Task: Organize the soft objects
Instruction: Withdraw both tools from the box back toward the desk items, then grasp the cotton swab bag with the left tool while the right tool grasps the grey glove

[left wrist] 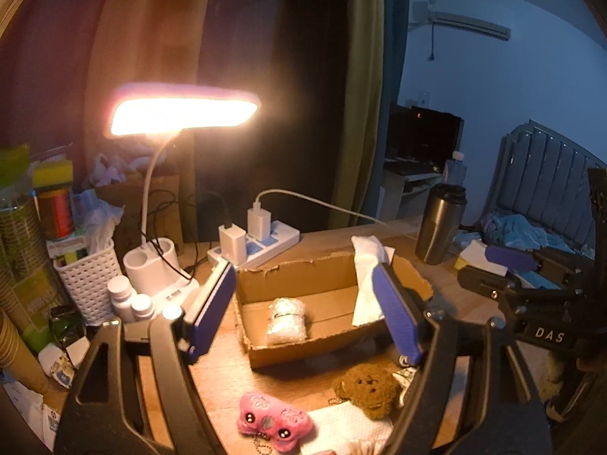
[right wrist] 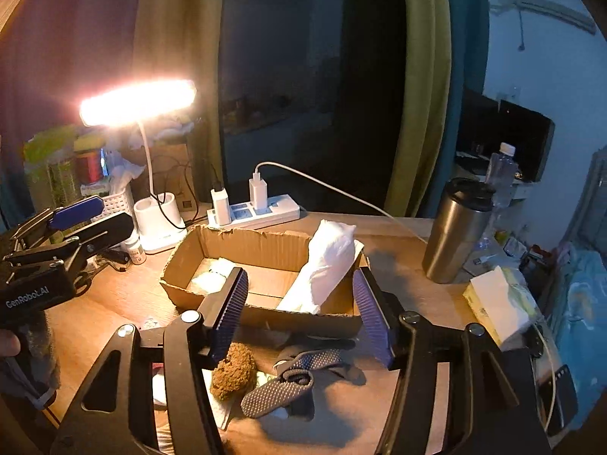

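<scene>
An open cardboard box (left wrist: 303, 276) (right wrist: 261, 246) sits mid-desk. Inside lie a bubble-wrap bundle (left wrist: 285, 321) (right wrist: 212, 276) and a white soft pack (left wrist: 366, 284) (right wrist: 322, 269) leaning on the right wall. In front of the box lie a brown plush bear (left wrist: 370, 385) (right wrist: 232, 371), a pink plush (left wrist: 273, 419) on a white cloth (left wrist: 349, 424), and a grey dotted glove (right wrist: 299, 375). My left gripper (left wrist: 303, 311) is open and empty above the box front. My right gripper (right wrist: 301, 311) is open and empty above the glove.
A lit desk lamp (left wrist: 182, 110) stands at the back left, with a power strip (left wrist: 265, 242), white basket (left wrist: 89, 276), pill bottles (left wrist: 129, 299). A steel tumbler (right wrist: 455, 231) and a tissue box (right wrist: 500, 303) stand on the right.
</scene>
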Available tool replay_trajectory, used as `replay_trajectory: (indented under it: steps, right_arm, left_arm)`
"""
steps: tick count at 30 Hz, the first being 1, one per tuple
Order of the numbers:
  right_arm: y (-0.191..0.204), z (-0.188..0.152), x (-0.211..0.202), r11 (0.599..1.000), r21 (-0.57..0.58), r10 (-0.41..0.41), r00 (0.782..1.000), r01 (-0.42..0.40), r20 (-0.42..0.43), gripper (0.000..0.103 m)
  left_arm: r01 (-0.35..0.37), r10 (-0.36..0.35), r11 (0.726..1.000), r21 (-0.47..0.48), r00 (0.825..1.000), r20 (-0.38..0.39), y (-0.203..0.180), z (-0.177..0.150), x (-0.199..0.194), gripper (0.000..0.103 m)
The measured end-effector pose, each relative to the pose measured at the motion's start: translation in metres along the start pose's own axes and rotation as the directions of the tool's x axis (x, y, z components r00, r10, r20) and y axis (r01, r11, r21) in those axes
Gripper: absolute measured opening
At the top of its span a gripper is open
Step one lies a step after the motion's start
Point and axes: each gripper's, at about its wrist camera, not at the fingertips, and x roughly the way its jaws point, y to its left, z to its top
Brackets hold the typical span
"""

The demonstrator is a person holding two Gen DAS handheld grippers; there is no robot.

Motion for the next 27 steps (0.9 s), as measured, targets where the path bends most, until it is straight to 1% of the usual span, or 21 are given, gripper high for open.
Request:
replay_trajectory:
  steps: [7, 15, 22, 27]
  right_arm:
    - [0.001, -0.006, -0.028, 0.999, 0.024, -0.023, 0.999, 0.022, 0.038, 0.062]
    - [0.003, -0.021, -0.054, 0.999, 0.039, -0.031, 0.998, 0.028, 0.063, 0.063]
    - [0.008, -0.044, -0.064, 0.999, 0.042, -0.024, 0.999, 0.022, 0.048, 0.067]
    - [0.013, -0.065, -0.059, 0.998, 0.053, -0.017, 1.0, 0.017, 0.011, 0.067]
  left_arm:
    - [0.008, -0.008, 1.0, 0.0, 1.0, 0.027, 0.003, -0.005, -0.029, 0.076]
    - [0.022, -0.022, 1.0, 0.011, 0.999, 0.035, -0.004, -0.019, -0.054, 0.077]
    - [0.028, -0.028, 0.999, 0.015, 1.0, 0.004, -0.009, -0.041, -0.065, 0.077]
    - [0.034, -0.033, 0.999, 0.015, 0.999, -0.038, -0.01, -0.061, -0.064, 0.077]
